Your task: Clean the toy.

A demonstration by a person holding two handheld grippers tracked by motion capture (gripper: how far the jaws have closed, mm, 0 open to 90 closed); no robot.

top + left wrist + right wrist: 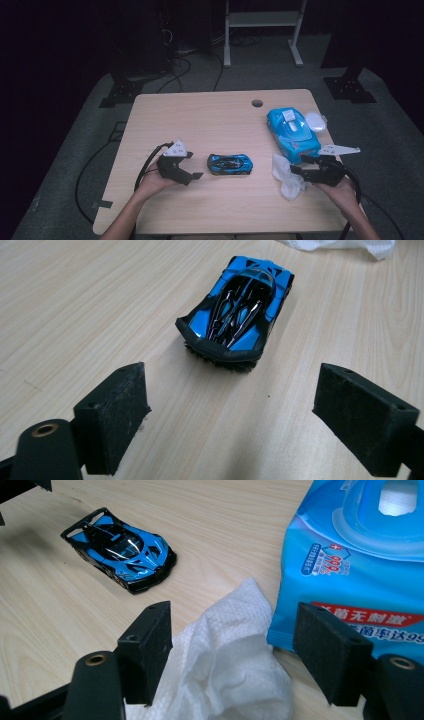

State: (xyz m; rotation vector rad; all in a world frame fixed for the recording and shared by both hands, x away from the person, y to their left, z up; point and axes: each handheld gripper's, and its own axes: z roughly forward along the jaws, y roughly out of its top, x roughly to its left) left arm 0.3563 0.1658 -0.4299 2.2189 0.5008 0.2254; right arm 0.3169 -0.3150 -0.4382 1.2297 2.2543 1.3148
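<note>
My left gripper (187, 167) is spread, left of the car (230, 164); my right gripper (302, 167), mid-right, is spread around the wipe (225, 655).

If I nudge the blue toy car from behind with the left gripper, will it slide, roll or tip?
Probably roll: the blue toy car sits on its wheels on the smooth wooden table, lengthwise to the open left gripper. It looks low and wide, so tipping seems unlikely. Its glossy body may slip between the pads.
</note>
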